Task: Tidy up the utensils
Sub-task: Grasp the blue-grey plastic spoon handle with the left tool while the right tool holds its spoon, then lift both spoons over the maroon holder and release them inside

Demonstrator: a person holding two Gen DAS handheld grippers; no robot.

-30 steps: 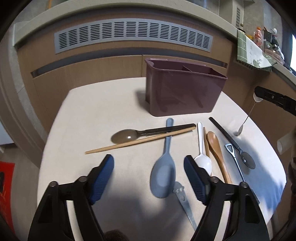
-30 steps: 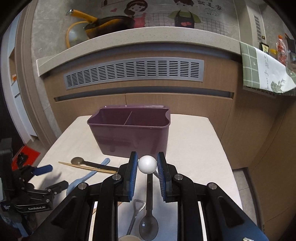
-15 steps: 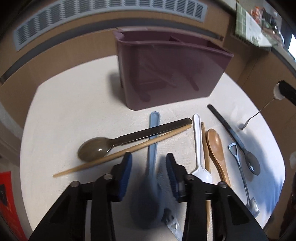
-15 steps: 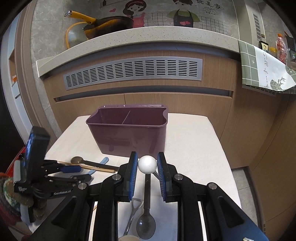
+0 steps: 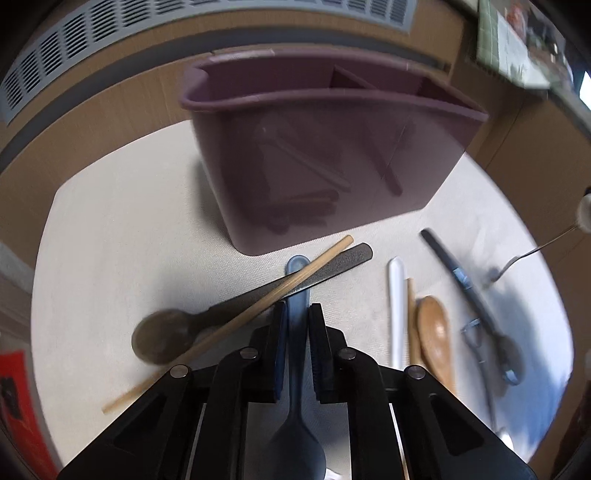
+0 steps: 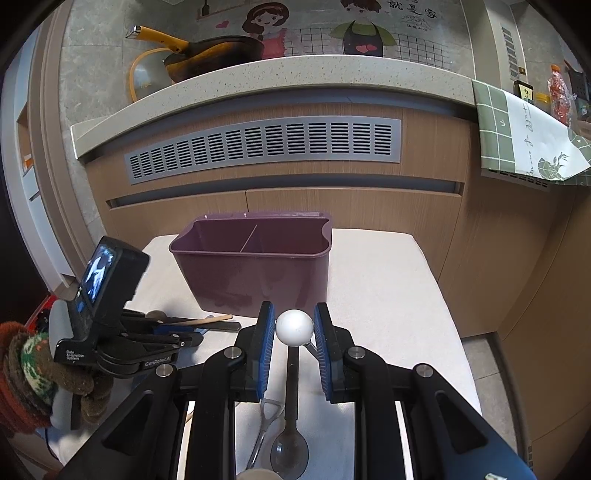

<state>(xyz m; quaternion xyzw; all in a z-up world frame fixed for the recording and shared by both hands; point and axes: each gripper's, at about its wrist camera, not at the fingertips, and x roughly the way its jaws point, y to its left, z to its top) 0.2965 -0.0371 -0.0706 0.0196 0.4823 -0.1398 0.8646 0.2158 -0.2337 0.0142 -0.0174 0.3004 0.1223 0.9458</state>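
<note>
While its jaws close, left hand-held gripper (image 5: 296, 317) straddles blue spoon (image 5: 297, 295).

A pale speckled stone counter (image 6: 280, 77) is curving across the room, and everything else is sitting around it. Below its edge, wood-grain panelling (image 6: 424, 206) is running down to the floor, with a long grey slotted vent (image 6: 266, 147) set into it. Behind the counter, a grey stone wall (image 6: 96, 55) is carrying a cartoon sticker of two figures (image 6: 314, 26) over a thin black grid. A green-checked cloth (image 6: 517, 136) is hanging off the counter's right end. In front of the counter, the cream-topped desk (image 6: 376, 280) is catching soft, even light, and grey floor tiles (image 6: 480, 369) are showing beside it.
</note>
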